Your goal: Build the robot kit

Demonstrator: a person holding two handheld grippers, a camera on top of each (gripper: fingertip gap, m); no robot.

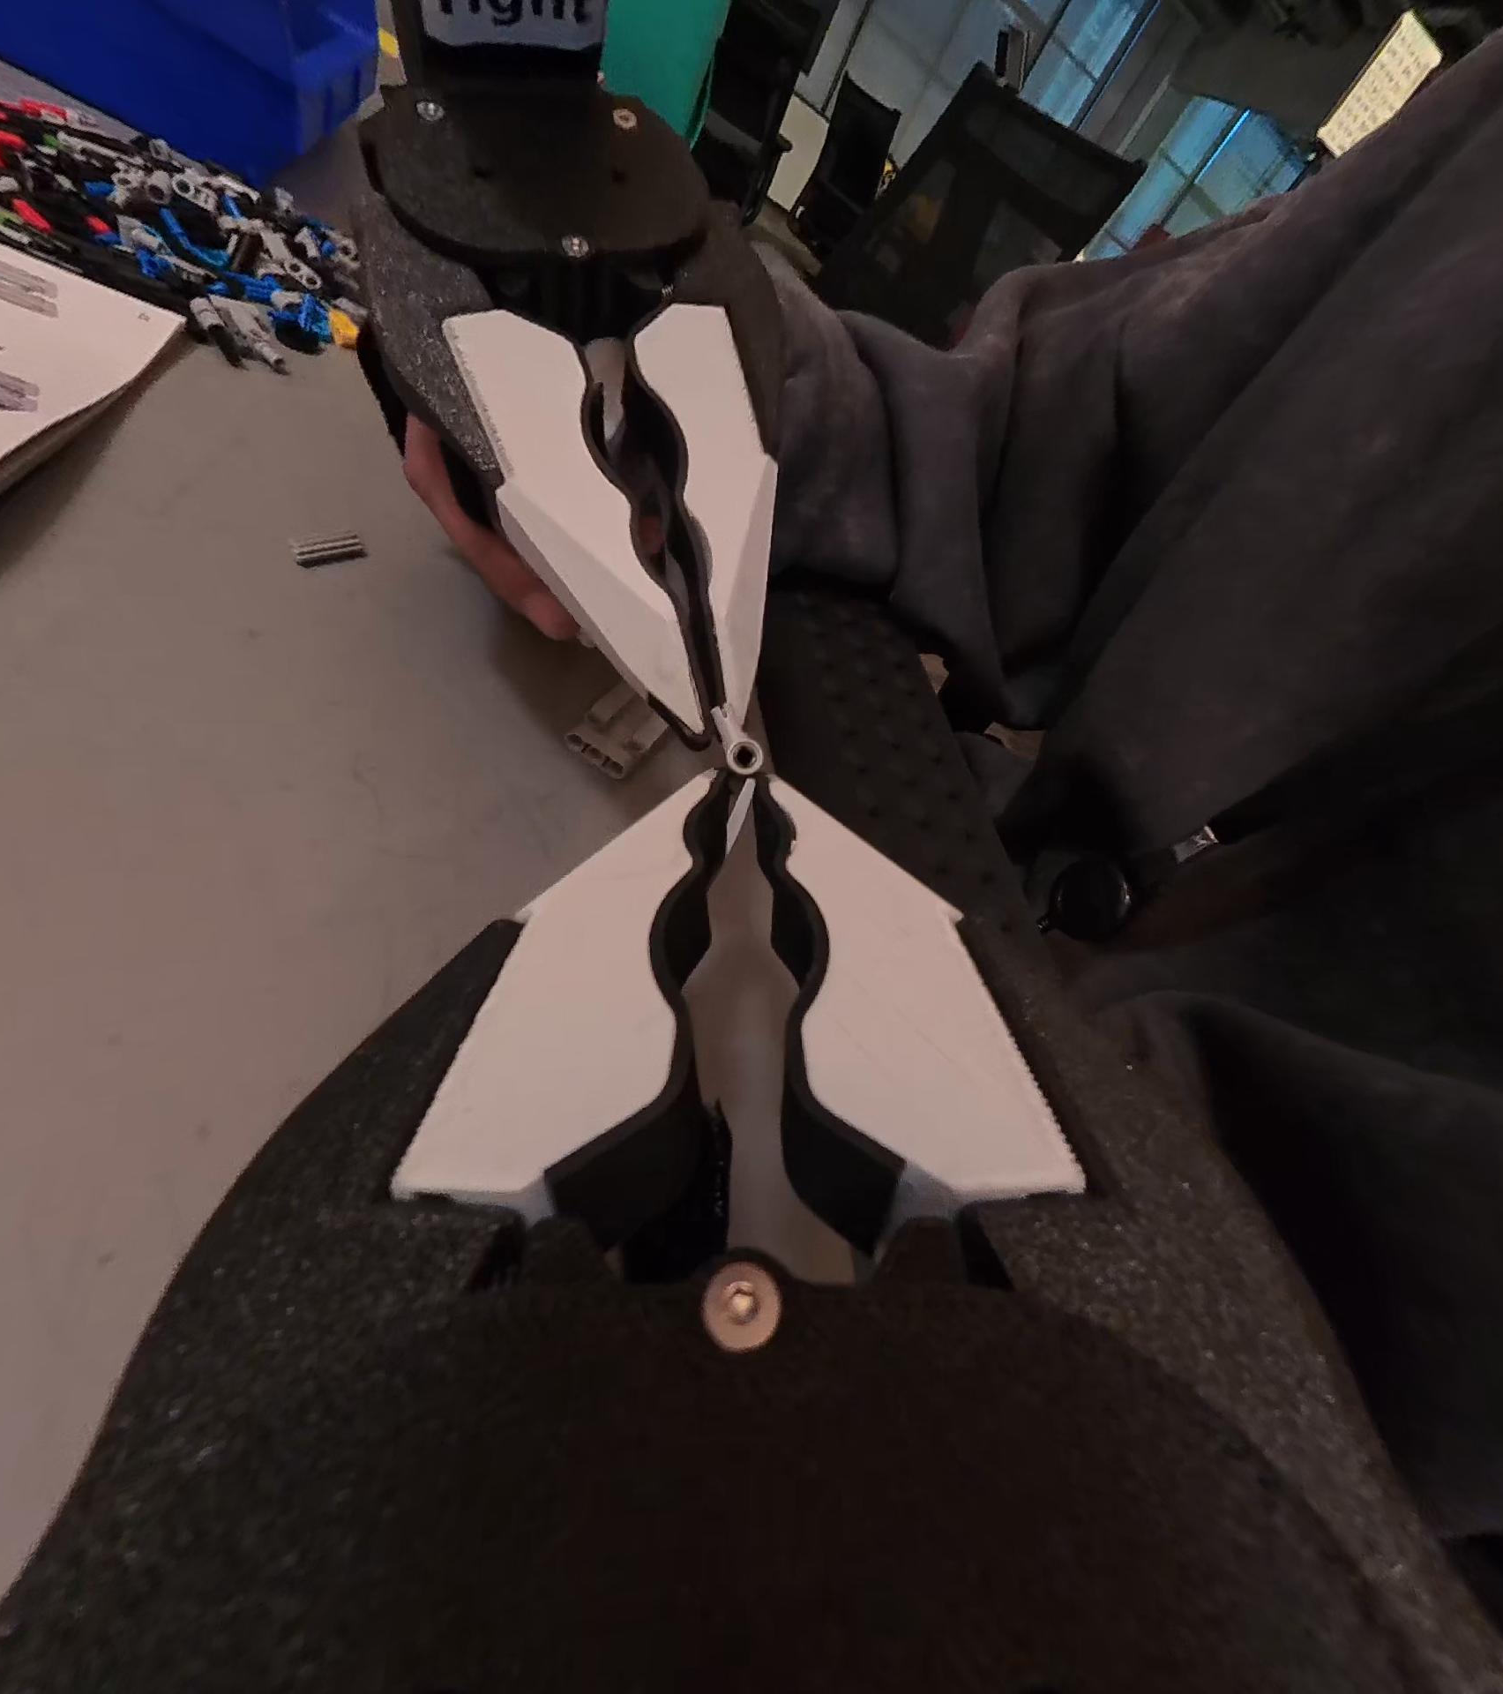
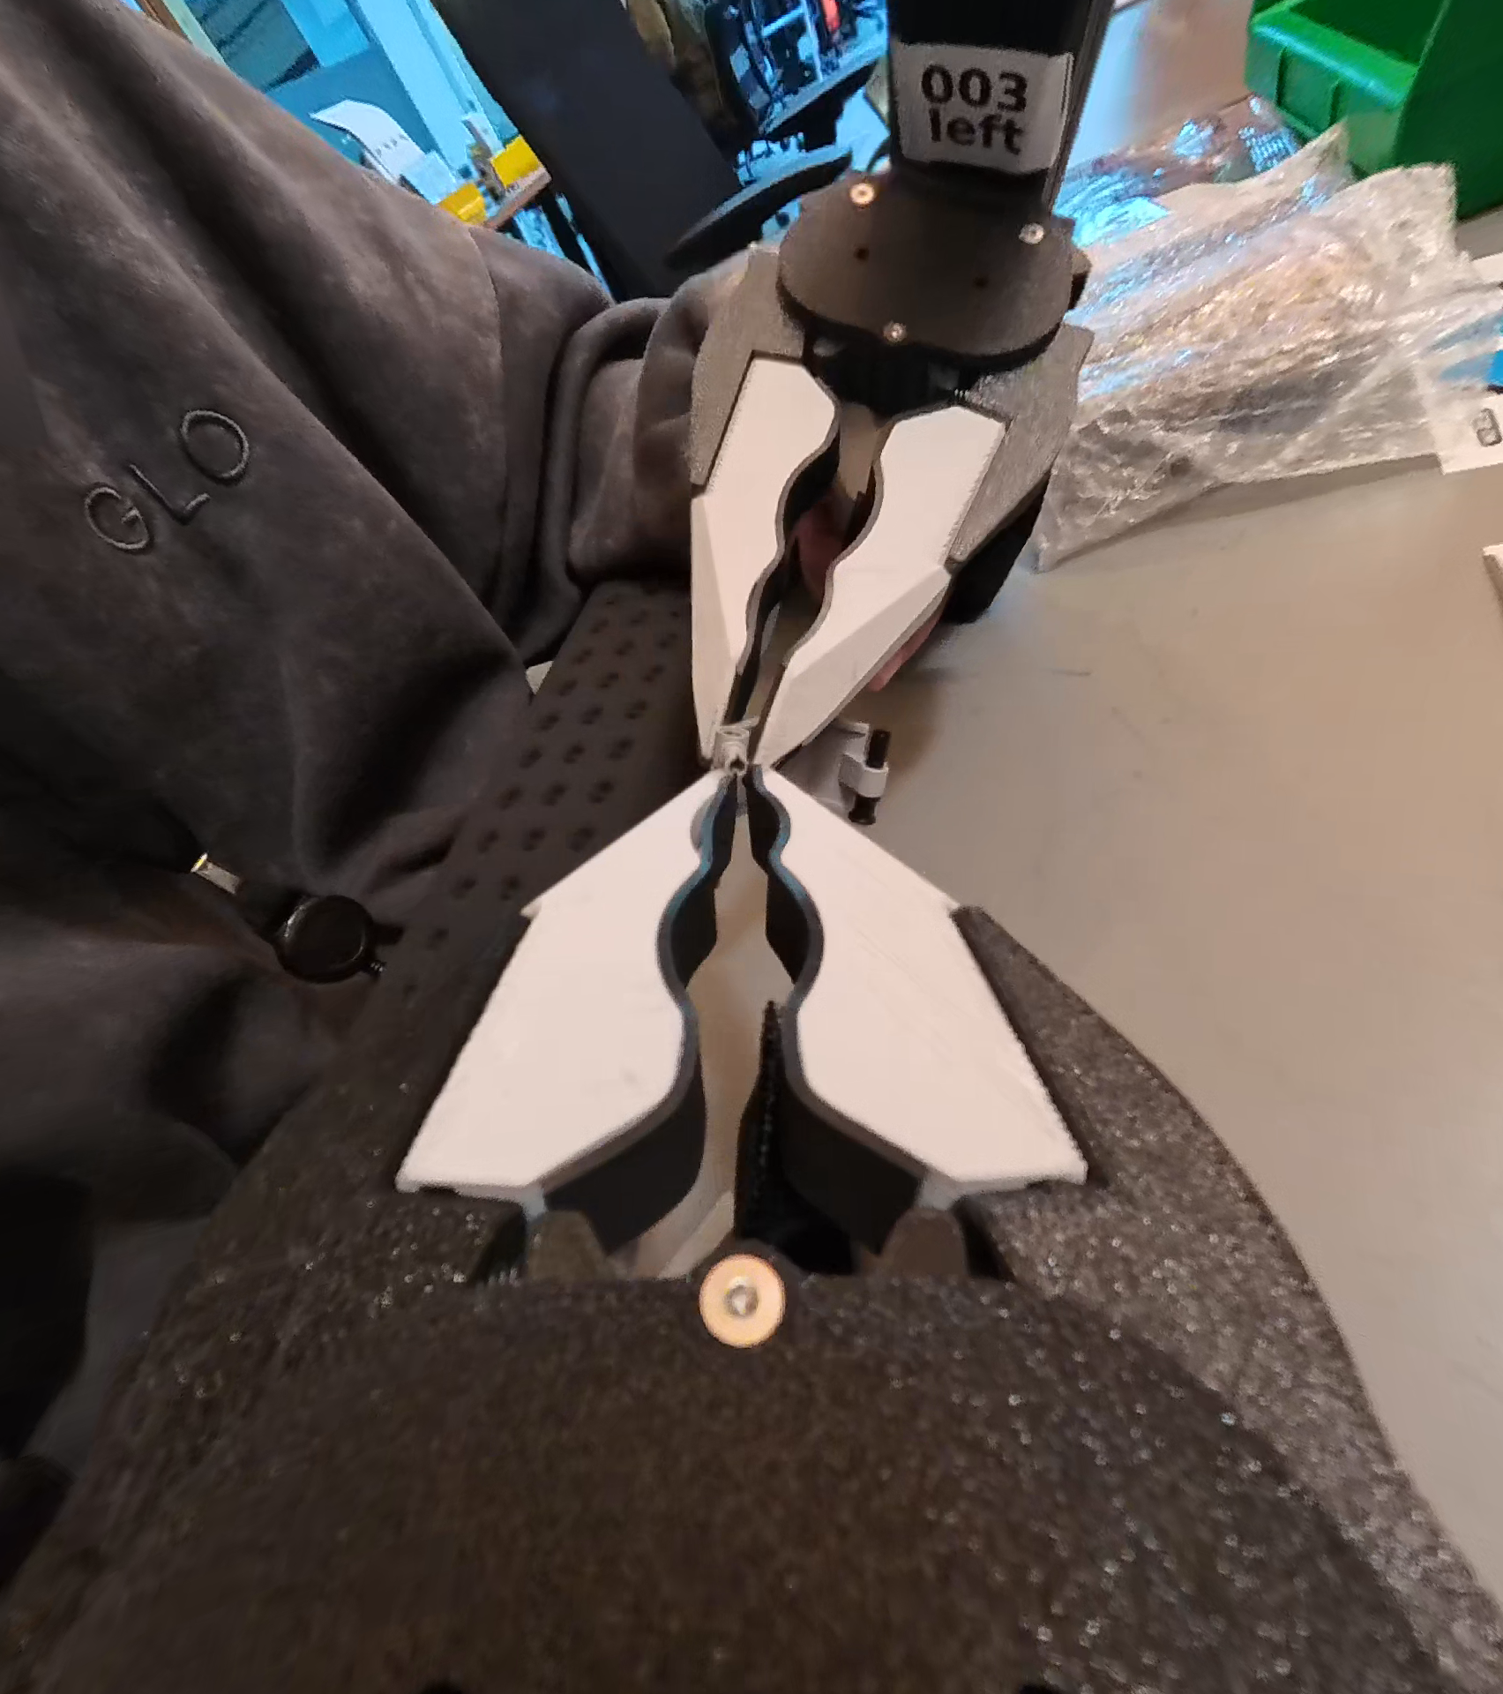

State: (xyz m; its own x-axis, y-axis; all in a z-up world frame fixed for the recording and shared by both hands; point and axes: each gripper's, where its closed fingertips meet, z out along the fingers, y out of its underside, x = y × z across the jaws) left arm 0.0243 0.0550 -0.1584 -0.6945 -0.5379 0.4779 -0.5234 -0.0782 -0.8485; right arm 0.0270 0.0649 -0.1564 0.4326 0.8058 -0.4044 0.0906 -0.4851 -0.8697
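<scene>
Tip to tip, the left gripper [image 1: 734, 786] and right gripper [image 2: 737, 777] met. Both pinched one small grey connector piece [image 1: 740, 750] between them.

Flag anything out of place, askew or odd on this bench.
Nothing looks damaged or spilled. The left gripper and right gripper meet tip to tip, jaws closed on one small grey connector. A grey part lies on the table apart from the heaped building pieces.
</scene>
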